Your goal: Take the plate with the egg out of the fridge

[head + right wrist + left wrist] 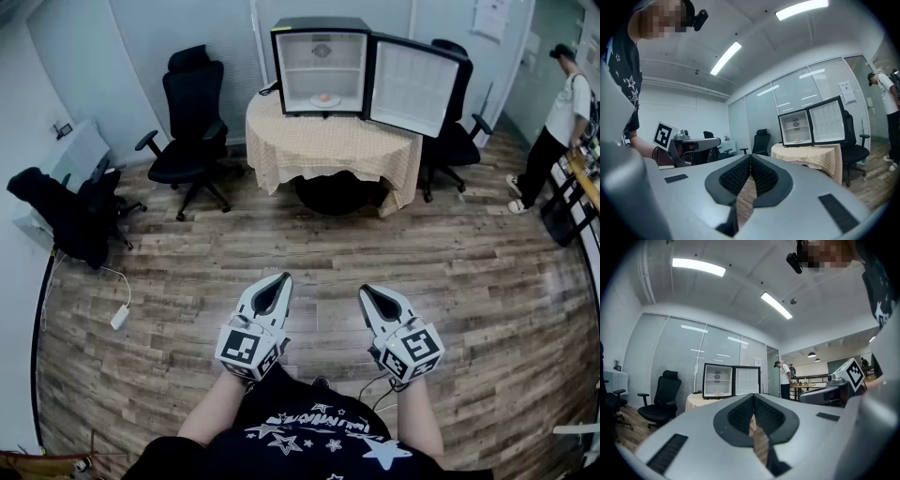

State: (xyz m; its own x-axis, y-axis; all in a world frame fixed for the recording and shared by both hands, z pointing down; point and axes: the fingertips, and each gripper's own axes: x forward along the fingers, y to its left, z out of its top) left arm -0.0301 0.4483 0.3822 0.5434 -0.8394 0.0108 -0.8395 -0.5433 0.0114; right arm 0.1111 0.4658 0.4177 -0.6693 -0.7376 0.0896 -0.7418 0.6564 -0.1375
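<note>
Left claw [280, 278], right claw [367, 291] closed, empty; plate [324, 100], seemingly bearing egg [324, 97], far ahead.

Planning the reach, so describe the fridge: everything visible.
The fridge is a small black box with a white inside, standing upright on a round table with a checked cloth. Its door is swung wide open to the right, white lining showing. One shelf crosses the inside. Below it, on the compartment floor, lies a white plate with an egg.
</note>
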